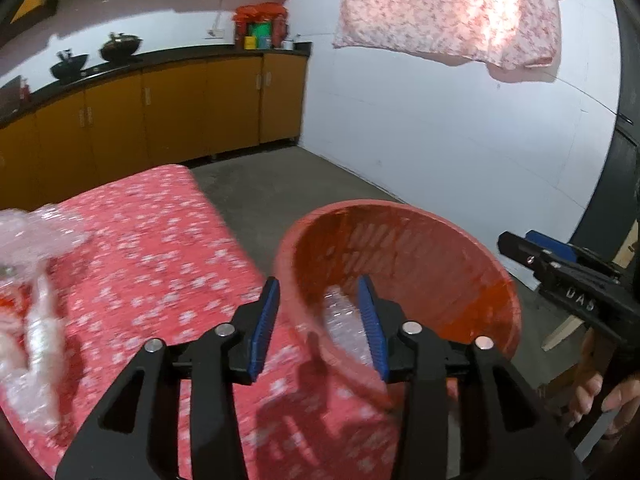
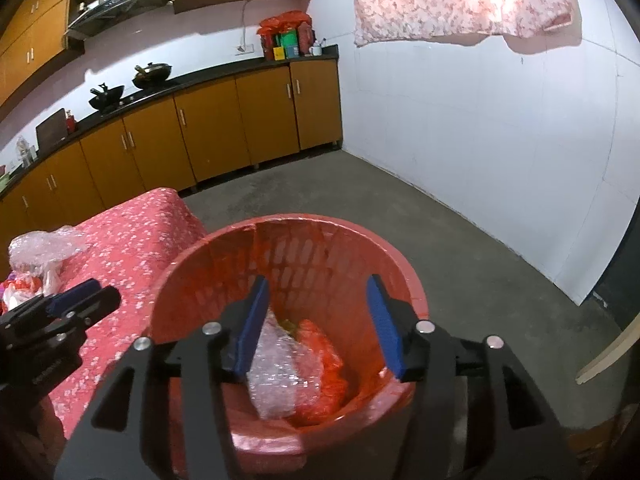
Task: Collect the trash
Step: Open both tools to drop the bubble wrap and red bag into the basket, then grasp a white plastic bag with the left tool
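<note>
A red plastic basket bin (image 2: pixel 224 248) stands beside the table with the red flowered cloth (image 2: pixel 128 232). In it lie crumpled bubble wrap (image 2: pixel 276 376) and a red-orange bag (image 2: pixel 324 360). My right gripper (image 2: pixel 318 284) hangs open above the bin's mouth with nothing between its pads. My left gripper (image 1: pixel 318 292) is open too, straddling the bin's near rim (image 1: pixel 292 264), the pads apart from it; bubble wrap (image 1: pixel 344 320) shows inside. More bubble wrap (image 1: pixel 32 240) and clear plastic (image 1: pixel 40 328) lie on the table at the left. The other gripper shows in each view: the right (image 1: pixel 516 244), the left (image 2: pixel 92 296).
Brown kitchen cabinets (image 2: pixel 208 128) with a black counter and two woks (image 2: pixel 152 72) run along the back. A flowered cloth (image 2: pixel 460 0) hangs on the white wall. Grey concrete floor (image 2: pixel 400 216) lies around the bin. A pale plank (image 2: pixel 612 352) leans at the right.
</note>
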The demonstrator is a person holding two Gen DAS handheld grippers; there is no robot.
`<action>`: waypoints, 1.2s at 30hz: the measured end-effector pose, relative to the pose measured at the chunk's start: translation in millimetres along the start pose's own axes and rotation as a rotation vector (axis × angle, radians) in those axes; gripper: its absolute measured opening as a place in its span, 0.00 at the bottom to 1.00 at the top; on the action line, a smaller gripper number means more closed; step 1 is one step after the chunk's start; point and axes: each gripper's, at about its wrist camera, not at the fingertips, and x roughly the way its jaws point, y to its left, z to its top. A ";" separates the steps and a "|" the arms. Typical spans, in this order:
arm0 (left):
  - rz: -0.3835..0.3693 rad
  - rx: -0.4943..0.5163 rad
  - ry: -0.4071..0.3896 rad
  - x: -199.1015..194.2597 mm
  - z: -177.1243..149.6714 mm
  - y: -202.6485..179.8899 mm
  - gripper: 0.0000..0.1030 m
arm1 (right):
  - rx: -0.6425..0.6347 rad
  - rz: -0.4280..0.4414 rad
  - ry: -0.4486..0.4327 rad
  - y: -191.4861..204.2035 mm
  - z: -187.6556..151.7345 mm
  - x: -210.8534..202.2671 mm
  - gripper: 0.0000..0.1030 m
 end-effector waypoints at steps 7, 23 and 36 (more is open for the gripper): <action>0.141 -0.071 -0.034 -51.4 -18.5 50.4 0.46 | -0.059 0.070 -0.005 44.7 -3.9 -10.9 0.51; 0.486 -0.350 -0.035 -108.1 -43.8 204.0 0.59 | -0.166 0.248 -0.020 171.0 -23.7 -31.3 0.61; 0.486 -0.389 0.111 -61.0 -51.8 223.4 0.61 | -0.186 0.269 0.028 198.0 -38.4 -20.0 0.65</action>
